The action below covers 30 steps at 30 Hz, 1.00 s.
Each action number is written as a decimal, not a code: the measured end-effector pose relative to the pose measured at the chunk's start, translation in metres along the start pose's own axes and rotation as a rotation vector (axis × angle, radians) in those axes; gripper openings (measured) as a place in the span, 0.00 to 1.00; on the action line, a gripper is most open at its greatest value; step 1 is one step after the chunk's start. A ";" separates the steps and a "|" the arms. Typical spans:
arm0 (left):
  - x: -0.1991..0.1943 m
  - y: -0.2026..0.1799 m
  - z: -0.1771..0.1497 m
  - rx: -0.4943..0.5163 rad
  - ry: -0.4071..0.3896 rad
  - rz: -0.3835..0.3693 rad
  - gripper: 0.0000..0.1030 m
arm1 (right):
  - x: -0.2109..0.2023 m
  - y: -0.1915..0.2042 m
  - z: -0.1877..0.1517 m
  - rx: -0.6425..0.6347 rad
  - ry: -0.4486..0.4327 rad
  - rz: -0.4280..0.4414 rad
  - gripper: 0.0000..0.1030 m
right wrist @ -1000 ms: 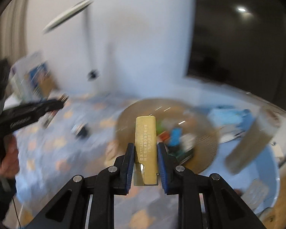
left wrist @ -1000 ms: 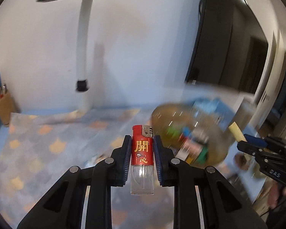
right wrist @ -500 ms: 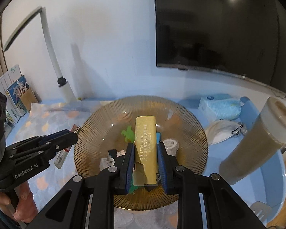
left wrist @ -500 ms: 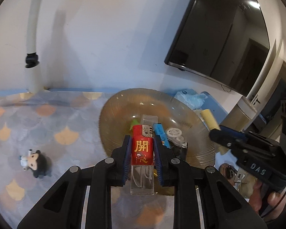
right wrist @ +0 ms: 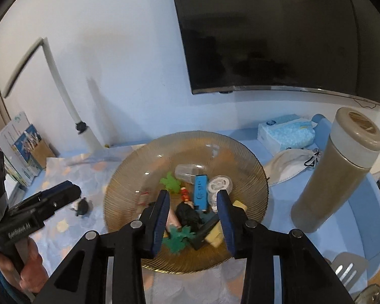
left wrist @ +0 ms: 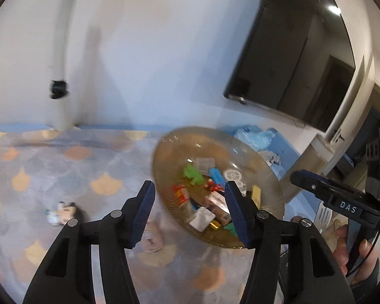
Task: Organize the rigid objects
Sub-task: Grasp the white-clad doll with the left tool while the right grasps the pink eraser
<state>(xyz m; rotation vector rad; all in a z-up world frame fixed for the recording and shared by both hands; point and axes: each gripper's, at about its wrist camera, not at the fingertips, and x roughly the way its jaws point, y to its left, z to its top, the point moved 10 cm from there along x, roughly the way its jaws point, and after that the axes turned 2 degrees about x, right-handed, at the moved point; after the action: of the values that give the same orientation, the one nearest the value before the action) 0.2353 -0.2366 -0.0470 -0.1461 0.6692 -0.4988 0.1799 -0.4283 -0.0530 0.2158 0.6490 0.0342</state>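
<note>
Both tongs, left (left wrist: 190, 210) & right (right wrist: 193, 217), wide, empty; amber plate (right wrist: 129, 177) w/ blue lighter (right wrist: 200, 192), misc small items.

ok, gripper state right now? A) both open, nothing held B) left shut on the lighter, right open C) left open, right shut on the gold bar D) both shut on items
A: the left gripper and the right gripper both show jaws spread wide with nothing between them, above the amber plate of small items.
</note>
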 end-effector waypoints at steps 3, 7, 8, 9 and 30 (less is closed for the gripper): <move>-0.027 0.016 0.007 -0.015 -0.037 0.019 0.53 | -0.012 0.013 0.003 -0.003 -0.020 0.025 0.36; -0.065 0.040 0.013 -0.026 -0.092 0.058 0.53 | -0.029 0.050 0.003 -0.055 -0.038 0.064 0.37; -0.071 0.046 0.013 -0.031 -0.100 0.067 0.53 | -0.031 0.058 0.002 -0.067 -0.040 0.072 0.37; -0.079 0.054 0.012 -0.039 -0.110 0.080 0.53 | -0.034 0.069 0.000 -0.082 -0.042 0.085 0.40; -0.051 0.193 -0.128 -0.076 0.102 0.356 0.53 | 0.089 0.186 -0.158 -0.226 0.191 0.165 0.48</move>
<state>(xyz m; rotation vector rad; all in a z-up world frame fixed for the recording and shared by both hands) 0.1970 -0.0400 -0.1732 -0.0708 0.7950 -0.1394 0.1616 -0.2081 -0.1895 0.0469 0.8097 0.2880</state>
